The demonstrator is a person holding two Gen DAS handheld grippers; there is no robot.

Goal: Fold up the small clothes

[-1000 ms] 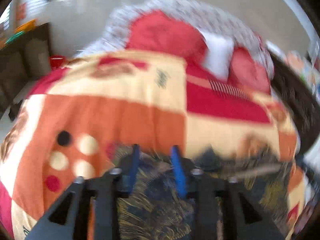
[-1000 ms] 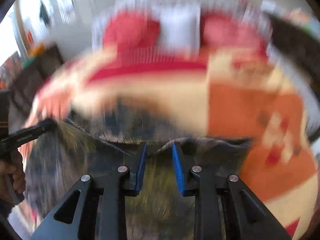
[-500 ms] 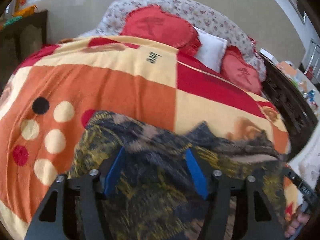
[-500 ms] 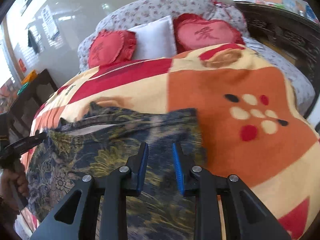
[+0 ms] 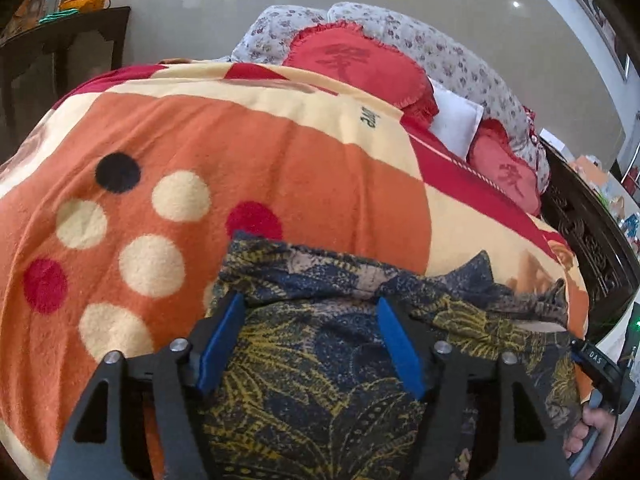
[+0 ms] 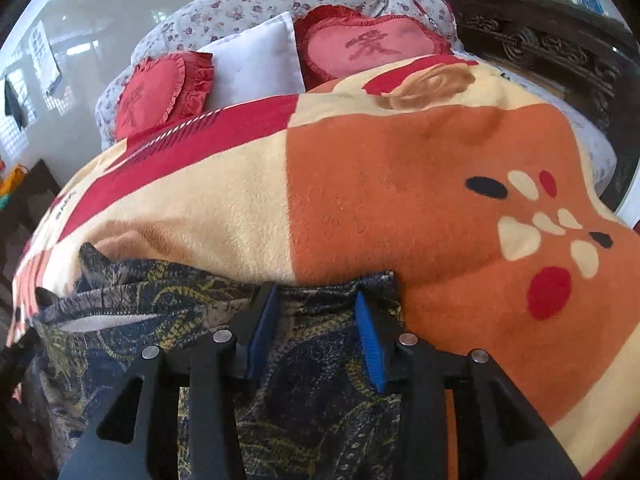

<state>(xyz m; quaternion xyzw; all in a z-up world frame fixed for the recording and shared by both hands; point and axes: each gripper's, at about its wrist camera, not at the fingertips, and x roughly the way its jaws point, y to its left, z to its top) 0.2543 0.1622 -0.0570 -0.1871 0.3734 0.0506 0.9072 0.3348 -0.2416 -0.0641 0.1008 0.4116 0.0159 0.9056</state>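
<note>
A dark blue garment with a yellow leaf print point(image 5: 328, 364) lies spread on the bed blanket point(image 5: 224, 168), its far edge rumpled. It also shows in the right wrist view point(image 6: 168, 320). My left gripper point(image 5: 310, 320) is open over the garment's left part, blue pads wide apart, holding nothing. My right gripper point(image 6: 316, 316) is open over the garment's right corner, holding nothing. The right gripper's body and the hand on it show at the lower right of the left wrist view point(image 5: 600, 376).
The blanket is orange, cream and red with dots. Two red heart cushions point(image 6: 360, 48) and a white pillow point(image 6: 256, 64) lie at the bed's head. A dark carved wooden frame point(image 6: 552, 44) runs along the right. A dark cabinet point(image 5: 60, 60) stands at the left.
The garment has been laid down flat on the blanket. Both grippers have opened, the left one first, and have come low over the cloth.
</note>
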